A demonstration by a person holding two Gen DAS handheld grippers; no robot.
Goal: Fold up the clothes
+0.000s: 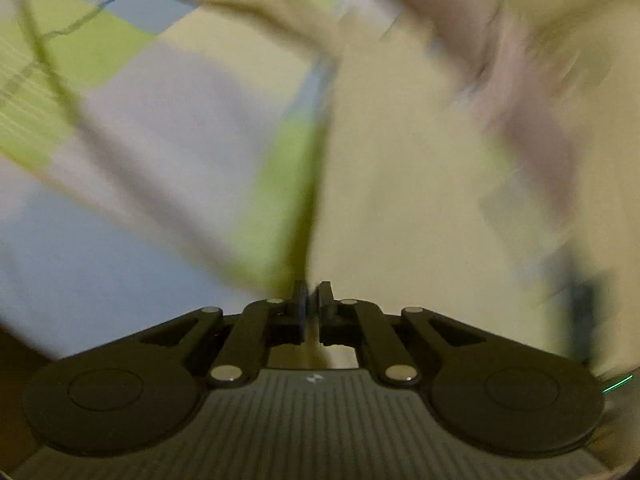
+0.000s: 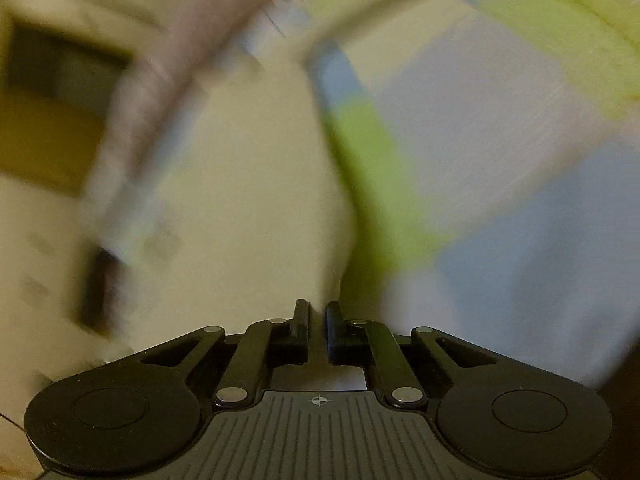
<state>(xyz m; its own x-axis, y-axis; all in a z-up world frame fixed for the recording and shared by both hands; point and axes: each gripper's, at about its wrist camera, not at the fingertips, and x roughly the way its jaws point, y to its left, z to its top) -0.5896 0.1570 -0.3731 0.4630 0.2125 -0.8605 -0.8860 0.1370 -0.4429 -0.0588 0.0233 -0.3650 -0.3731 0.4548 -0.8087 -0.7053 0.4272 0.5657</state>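
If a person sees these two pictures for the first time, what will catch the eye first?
First, the checked garment in bright green, blue and pale lilac blocks, which fills the left of the left wrist view and the right of the right wrist view. Next, the black left gripper and right gripper at the bottom, jaws nearly together at the cloth's edge. Everything else is blurred cream.

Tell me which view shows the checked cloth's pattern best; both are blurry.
The left wrist view: the cloth shows sharper green, blue and pale blocks with a visible seam. The right wrist view shows the same cloth, smeared.
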